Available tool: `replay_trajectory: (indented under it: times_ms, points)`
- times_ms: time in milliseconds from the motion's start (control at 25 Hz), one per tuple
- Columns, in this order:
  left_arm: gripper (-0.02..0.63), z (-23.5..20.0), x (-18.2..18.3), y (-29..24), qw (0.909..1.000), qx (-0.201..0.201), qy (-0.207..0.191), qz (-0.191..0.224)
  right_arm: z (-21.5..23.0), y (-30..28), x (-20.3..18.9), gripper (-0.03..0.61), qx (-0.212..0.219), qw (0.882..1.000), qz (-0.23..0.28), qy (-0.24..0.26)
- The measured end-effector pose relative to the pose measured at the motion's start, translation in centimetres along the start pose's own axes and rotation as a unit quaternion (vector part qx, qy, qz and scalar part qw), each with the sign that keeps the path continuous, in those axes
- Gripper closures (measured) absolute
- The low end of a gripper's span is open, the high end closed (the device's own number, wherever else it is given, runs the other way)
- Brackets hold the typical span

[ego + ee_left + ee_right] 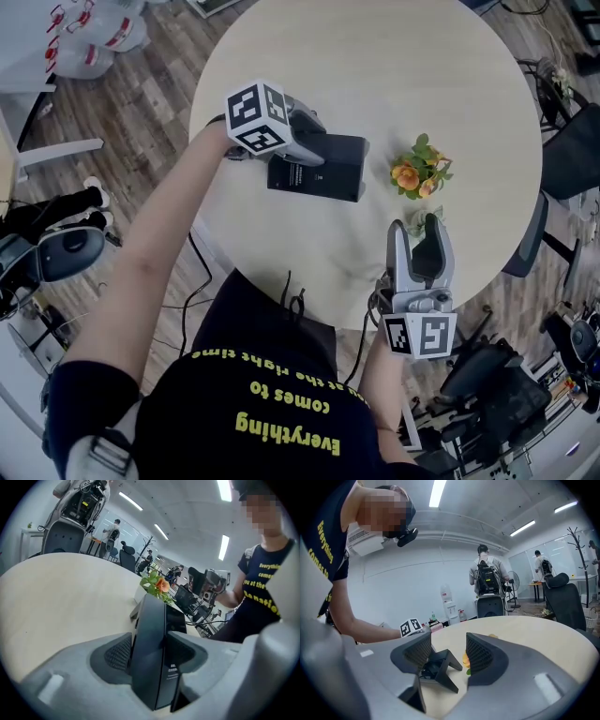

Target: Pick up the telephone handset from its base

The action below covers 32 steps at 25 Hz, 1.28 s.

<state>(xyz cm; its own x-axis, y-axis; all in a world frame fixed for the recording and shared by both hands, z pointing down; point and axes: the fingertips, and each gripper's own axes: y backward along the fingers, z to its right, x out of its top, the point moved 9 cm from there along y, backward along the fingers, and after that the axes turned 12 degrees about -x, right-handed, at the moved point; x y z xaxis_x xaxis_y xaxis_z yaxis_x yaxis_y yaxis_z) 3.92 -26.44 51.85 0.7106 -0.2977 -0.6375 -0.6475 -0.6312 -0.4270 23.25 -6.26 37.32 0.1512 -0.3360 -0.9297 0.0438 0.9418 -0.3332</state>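
Pale and round, the worktop (pixel 375 56) carried a black telephone base (pixel 333 173) beside orange flowers (pixel 419 172). Left gripper (pixel 150 656) had its jaws clamped on the handset (pixel 147 620) at the base. Right gripper (pixel 418 230) hovered nearby, jaws apart and empty.

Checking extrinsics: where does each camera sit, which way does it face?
Head view: on the person's head, steeply down on table; arms, shirt, left gripper, right gripper show.
Left gripper view: along its jaws, shut on handset, toward person's torso and right gripper.
Right gripper view: along open jaws, toward the left gripper's cube and arm.
Shared: flowers in all three.
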Motion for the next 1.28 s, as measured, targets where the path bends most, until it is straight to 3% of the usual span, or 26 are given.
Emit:
replay_trajectory:
  times_ms: [240,680,1000,1120,1280]
  points:
    - [0.393,0.5,0.0,0.0,0.9997,0.020,-0.014,0.004,-0.5,-0.2,-0.1,0.336,0.006,1.000,-0.001,0.000]
    - [0.407,2.7,0.0,-0.2,0.9889,0.126,-0.079,-0.005,-0.7,-0.3,0.3,0.337,0.001,1.000,0.004,0.001]
    - [0.416,3.4,0.2,0.3,0.9864,0.139,-0.087,-0.003,-0.9,0.0,0.2,0.337,0.000,1.000,0.006,0.000]
    - [0.514,3.5,0.5,1.3,0.9839,0.153,-0.089,0.021,-0.8,0.1,0.1,0.337,0.001,1.000,0.006,0.000]
    - [0.528,3.8,0.6,1.7,0.9825,0.161,-0.090,0.028,-1.1,0.1,0.3,0.337,0.003,1.000,0.008,0.001]
